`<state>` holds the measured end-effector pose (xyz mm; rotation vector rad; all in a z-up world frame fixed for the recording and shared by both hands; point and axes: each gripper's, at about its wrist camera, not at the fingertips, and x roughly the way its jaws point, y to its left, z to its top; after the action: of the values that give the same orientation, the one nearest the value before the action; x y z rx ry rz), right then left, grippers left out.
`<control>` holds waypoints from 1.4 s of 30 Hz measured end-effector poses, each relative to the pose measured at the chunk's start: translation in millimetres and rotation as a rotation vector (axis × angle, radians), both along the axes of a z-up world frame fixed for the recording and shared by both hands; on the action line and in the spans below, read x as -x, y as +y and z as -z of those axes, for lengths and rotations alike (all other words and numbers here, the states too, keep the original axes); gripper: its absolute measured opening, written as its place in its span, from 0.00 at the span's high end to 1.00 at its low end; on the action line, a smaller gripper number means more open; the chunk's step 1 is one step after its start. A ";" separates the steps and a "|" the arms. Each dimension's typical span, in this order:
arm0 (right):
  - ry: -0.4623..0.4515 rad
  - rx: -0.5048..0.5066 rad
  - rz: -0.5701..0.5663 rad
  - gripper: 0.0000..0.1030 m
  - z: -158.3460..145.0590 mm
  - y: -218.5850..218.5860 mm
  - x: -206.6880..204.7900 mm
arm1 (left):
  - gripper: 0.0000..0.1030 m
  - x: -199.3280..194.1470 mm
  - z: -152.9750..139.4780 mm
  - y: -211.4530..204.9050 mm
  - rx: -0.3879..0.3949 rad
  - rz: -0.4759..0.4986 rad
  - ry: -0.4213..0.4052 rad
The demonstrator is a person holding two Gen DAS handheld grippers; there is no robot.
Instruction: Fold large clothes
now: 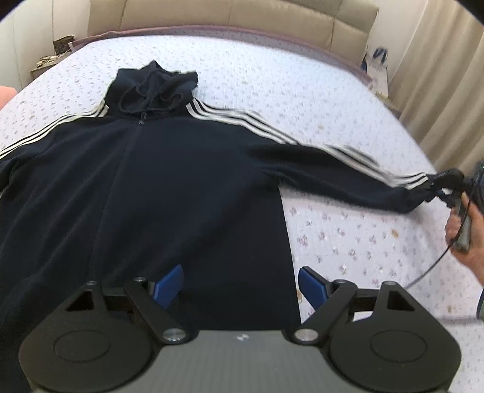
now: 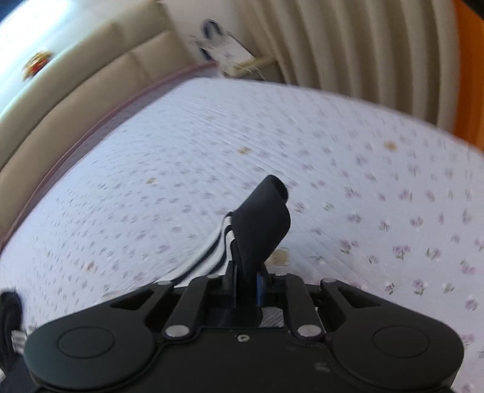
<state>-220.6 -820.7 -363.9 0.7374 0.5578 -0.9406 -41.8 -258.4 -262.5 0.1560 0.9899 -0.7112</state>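
A dark navy hooded jacket [image 1: 169, 181] with white sleeve stripes lies front-up and spread out on the bed, hood toward the headboard. My left gripper [image 1: 240, 285] is open above the jacket's lower hem, its blue pads [image 1: 168, 285] apart and empty. My right gripper [image 2: 246, 285] is shut on the jacket's sleeve cuff [image 2: 260, 217], which sticks up between the jaws; the striped sleeve trails to the left. In the left wrist view the right gripper [image 1: 438, 189] holds the sleeve end [image 1: 414, 193] stretched out at the right, slightly above the bed.
The bed [image 1: 302, 90] has a white floral quilt. A beige padded headboard [image 1: 242, 18] runs along the far side. Curtains [image 2: 348, 45] hang at the right. A small bag [image 1: 376, 66] stands by the bed's far right corner and a nightstand [image 1: 45, 63] at far left.
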 end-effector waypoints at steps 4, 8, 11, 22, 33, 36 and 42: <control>0.021 0.135 -0.076 0.85 -32.1 53.5 -23.8 | 0.17 -13.0 -11.2 22.1 0.007 -0.016 -0.051; 0.011 0.234 -0.183 0.85 -64.7 130.3 -61.2 | 0.20 -41.4 -15.6 52.5 -0.043 -0.061 -0.112; -0.014 0.262 -0.277 0.85 -84.2 195.8 -104.1 | 0.21 -75.4 -15.6 88.8 -0.022 -0.102 -0.088; -0.109 0.284 -0.451 0.81 -108.5 437.0 -300.8 | 0.20 -201.8 -41.6 240.5 0.056 -0.155 -0.142; 0.088 0.279 -0.720 0.40 -67.2 510.3 -322.3 | 0.22 -279.2 0.7 260.8 0.093 -0.115 -0.098; 0.183 0.239 -0.601 0.77 -45.2 470.8 -301.5 | 0.22 -300.2 19.8 232.3 0.153 -0.080 -0.038; 0.270 0.274 -0.468 0.78 -13.3 422.2 -284.2 | 0.23 -332.9 58.8 153.6 0.218 -0.056 0.094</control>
<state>63.7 -398.5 -350.5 0.2150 0.7802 -0.6608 291.2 -104.8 -321.2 -0.0961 0.9949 -0.7749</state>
